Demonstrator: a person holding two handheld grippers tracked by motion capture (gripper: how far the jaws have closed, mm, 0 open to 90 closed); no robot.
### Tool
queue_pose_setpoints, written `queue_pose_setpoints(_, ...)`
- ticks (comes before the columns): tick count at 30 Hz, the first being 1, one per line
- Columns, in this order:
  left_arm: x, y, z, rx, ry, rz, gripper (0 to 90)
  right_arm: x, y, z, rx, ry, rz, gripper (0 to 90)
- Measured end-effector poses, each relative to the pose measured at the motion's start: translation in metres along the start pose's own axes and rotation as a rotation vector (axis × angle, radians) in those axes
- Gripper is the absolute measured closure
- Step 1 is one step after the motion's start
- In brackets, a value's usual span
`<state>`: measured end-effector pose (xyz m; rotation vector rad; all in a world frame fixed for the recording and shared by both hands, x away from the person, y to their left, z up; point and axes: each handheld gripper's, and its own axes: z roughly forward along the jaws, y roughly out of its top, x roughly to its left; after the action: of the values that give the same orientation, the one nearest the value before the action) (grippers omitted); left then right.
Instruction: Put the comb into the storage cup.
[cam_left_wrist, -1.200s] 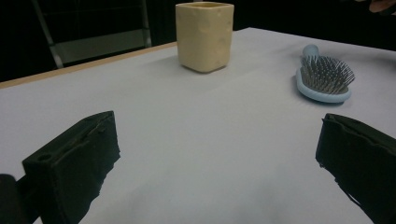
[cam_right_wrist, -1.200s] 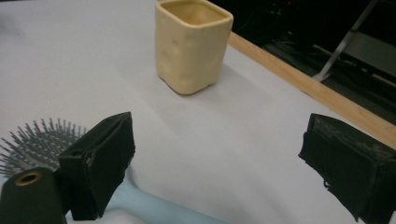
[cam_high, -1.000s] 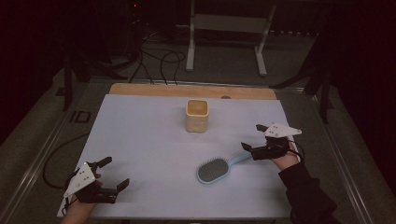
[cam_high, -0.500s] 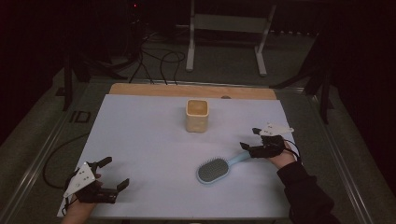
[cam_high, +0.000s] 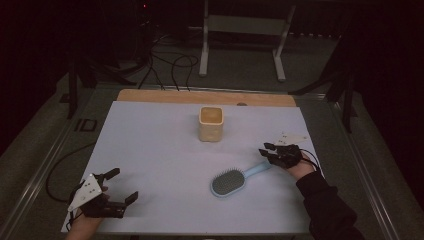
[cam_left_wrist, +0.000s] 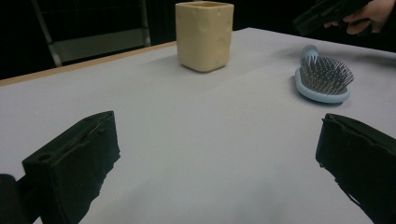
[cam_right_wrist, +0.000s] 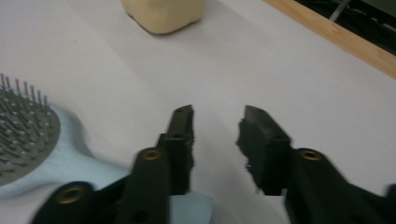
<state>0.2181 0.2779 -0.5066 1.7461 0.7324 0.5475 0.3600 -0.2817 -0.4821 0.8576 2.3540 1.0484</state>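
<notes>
The light-blue hairbrush (cam_high: 231, 181) is lying bristles-up on the surface, in front of the yellow cup (cam_high: 210, 123). The right gripper (cam_high: 274, 151) is hovering at its handle, jaws just narrowing, nothing pinched yet. The left gripper (cam_high: 116, 187) is resting wide open. The brush looks light, rigid and smooth; the slim handle is the place to grip.

You have one hairbrush (cam_high: 229, 181), one cream cup (cam_high: 210, 123), and two grippers, one left (cam_high: 117, 189) and one right (cam_high: 266, 149).
</notes>
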Motion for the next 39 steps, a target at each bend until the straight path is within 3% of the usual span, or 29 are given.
queue_pose_setpoints(6, 0.0, 0.0, 0.0, 0.0, -0.002, -0.001, 0.0, 0.0, -0.001, 0.007, 0.038, 0.008, -0.019, 90.0)
queue_pose_setpoints(12, 0.001, 0.0, 0.001, 0.0, -0.005, -0.004, 0.0, 0.001, -0.003, 0.015, 0.09, 0.03, -0.041, 90.0)
queue_pose_setpoints(27, 0.001, 0.0, 0.001, -0.001, -0.006, -0.004, 0.0, 0.004, -0.014, 0.018, 0.143, 0.063, -0.04, 90.0)
queue_pose_setpoints(39, 0.001, 0.0, 0.001, -0.003, -0.007, -0.007, 0.0, 0.011, -0.03, 0.0, 0.154, 0.091, -0.03, 90.0)
